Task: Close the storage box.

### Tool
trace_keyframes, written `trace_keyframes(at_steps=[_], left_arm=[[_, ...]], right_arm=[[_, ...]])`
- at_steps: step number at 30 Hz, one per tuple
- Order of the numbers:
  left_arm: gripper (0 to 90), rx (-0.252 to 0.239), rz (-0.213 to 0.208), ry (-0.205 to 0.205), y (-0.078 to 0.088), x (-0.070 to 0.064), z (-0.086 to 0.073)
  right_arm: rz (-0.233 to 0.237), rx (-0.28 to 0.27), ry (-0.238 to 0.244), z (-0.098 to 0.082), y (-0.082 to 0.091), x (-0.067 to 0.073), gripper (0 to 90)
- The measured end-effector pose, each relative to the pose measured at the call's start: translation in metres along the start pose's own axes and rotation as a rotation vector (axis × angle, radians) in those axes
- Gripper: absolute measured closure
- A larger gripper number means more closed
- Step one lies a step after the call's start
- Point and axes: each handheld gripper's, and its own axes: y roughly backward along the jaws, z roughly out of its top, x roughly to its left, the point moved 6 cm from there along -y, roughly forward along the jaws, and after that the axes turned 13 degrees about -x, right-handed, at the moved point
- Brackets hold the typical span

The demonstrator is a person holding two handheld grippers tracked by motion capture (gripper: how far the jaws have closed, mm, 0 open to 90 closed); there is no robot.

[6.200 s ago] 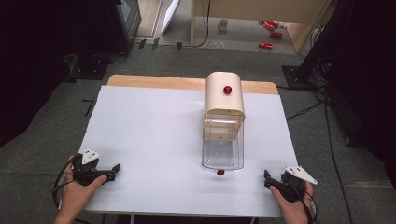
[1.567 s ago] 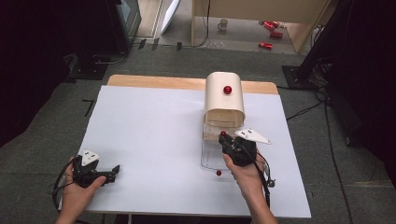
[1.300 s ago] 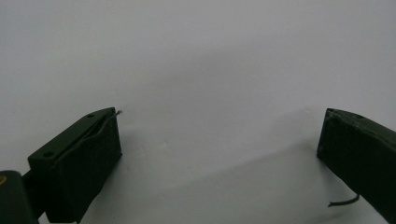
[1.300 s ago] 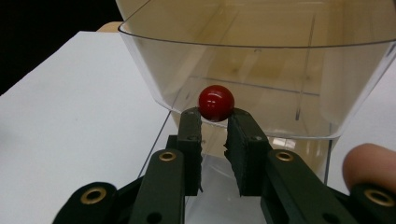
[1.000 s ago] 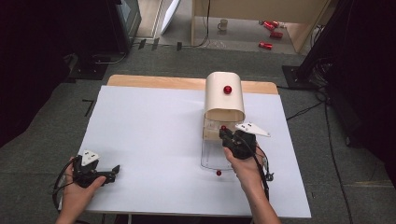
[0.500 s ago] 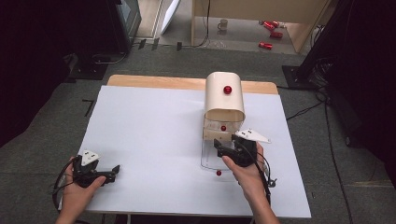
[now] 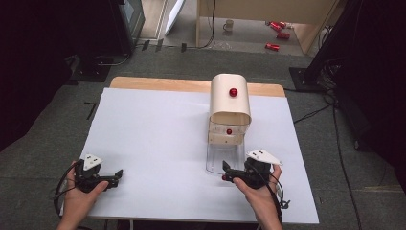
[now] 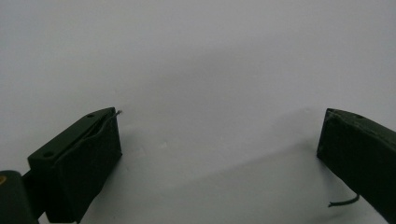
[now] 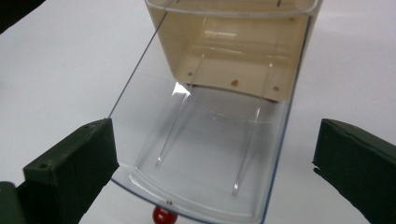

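We see our right claw [image 7: 229,173] just opened wide off the clear drawer's [image 9: 205,154] red knob [image 9: 163,215], left claw [image 7: 115,175] wide on the table [image 7: 158,143].

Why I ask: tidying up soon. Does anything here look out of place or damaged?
Nothing looks damaged. The cream box stands square; its clear door lies folded open on the white table, and its inside looks empty.

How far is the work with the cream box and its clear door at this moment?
Done, as it looks: the clear door of the cream box lies folded down flat on the white table, red knob at its front edge. In hand: the right gripper, jaws just opened, holds nothing, near that knob. The left gripper rests open. Left: the box interior looks empty; I cannot tell what follows.
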Motion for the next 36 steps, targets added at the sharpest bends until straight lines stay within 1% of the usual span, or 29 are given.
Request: trace_keyframes(at_steps=[4,11,17,22,28,29,32,34,36], left_arm=[[0.0,0.0,0.0,0.0,0.0,0.0,0.0],[0.0,0.001,0.0,0.001,0.0,0.0,0.0],[0.0,-0.001,0.0,-0.001,0.0,0.0,0.0],[0.0,-0.001,0.0,-0.001,0.0,0.0,0.0],[0.0,0.0,-0.001,0.0,0.0,0.0,0.0],[0.0,0.0,0.0,0.0,0.0,0.0,0.0],[0.0,0.0,0.0,-0.001,0.0,0.0,0.0],[0.0,0.0,0.0,-0.001,0.0,0.0,0.0],[0.0,-0.001,0.0,-0.001,0.0,0.0,0.0]], right_arm=[[-0.007,-0.006,-0.004,-0.006,0.008,-0.002,0.0],[-0.018,0.0,-0.013,-0.019,0.017,-0.002,0.0],[-0.027,0.025,-0.02,-0.035,0.022,0.0,0.0],[-0.036,0.047,-0.032,-0.046,0.021,0.002,0.0],[-0.046,0.079,-0.037,-0.058,0.015,0.004,0.6],[-0.049,0.086,-0.038,-0.06,0.014,0.004,2.1],[-0.06,0.098,-0.029,-0.067,0.011,0.007,11.2],[-0.065,0.102,-0.028,-0.069,0.01,0.008,14.9],[-0.066,0.103,-0.025,-0.07,0.009,0.01,20.8]])
